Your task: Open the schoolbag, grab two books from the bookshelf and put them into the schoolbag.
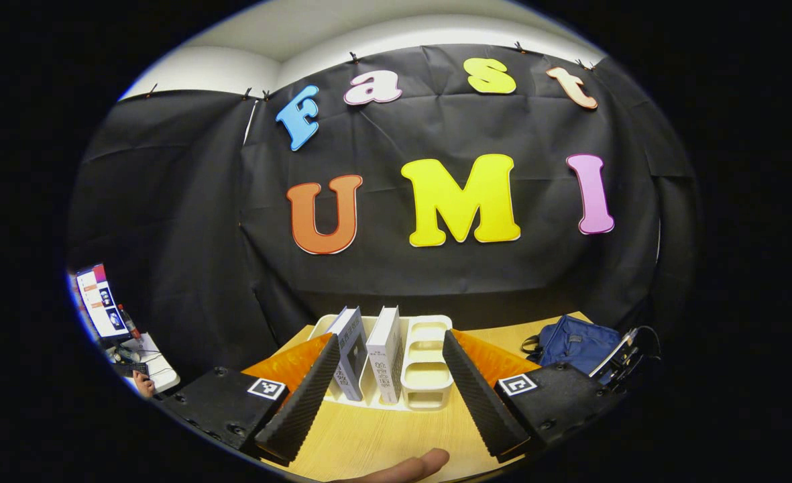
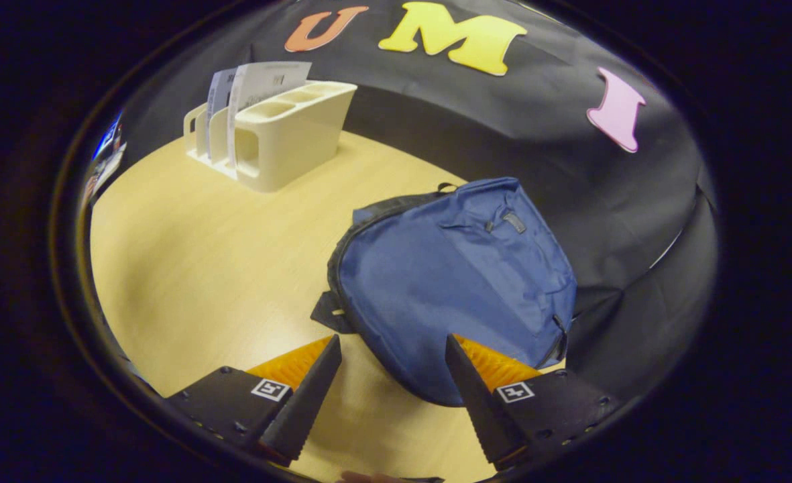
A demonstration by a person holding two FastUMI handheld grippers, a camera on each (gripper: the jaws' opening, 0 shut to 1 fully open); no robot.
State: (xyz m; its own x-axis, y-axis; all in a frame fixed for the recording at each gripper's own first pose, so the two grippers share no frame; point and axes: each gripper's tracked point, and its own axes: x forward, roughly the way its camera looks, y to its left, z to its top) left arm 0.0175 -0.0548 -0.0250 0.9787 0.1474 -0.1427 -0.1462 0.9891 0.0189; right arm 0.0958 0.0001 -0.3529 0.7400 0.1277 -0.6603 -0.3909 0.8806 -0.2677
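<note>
In the left gripper view, the left hand-held gripper is held above the wooden tabletop with its two fingers wide apart and nothing between them. It faces the cream bookshelf, a small plastic rack that stands on the tabletop close to the black cloth wall. Two books stand upright in the slots of the rack: the grey book on the left, a little tilted, and the white book just beside it on the right. The compartments at the right end of the rack hold no book. Far to the right in this view, the blue schoolbag lies on the tabletop, well apart from the rack. A fingertip of the person shows at the bottom edge, and at the far left a monitor stands on a white desk. In the right gripper view, the right hand-held gripper also has its fingers wide apart, and they grip nothing. It hangs over the near edge of the schoolbag, which lies flat on the tabletop; I cannot tell whether a finger touches the fabric. The zipper along the edge of the bag looks closed. The bookshelf with the two books stands farther back on the left side of this view.
</note>
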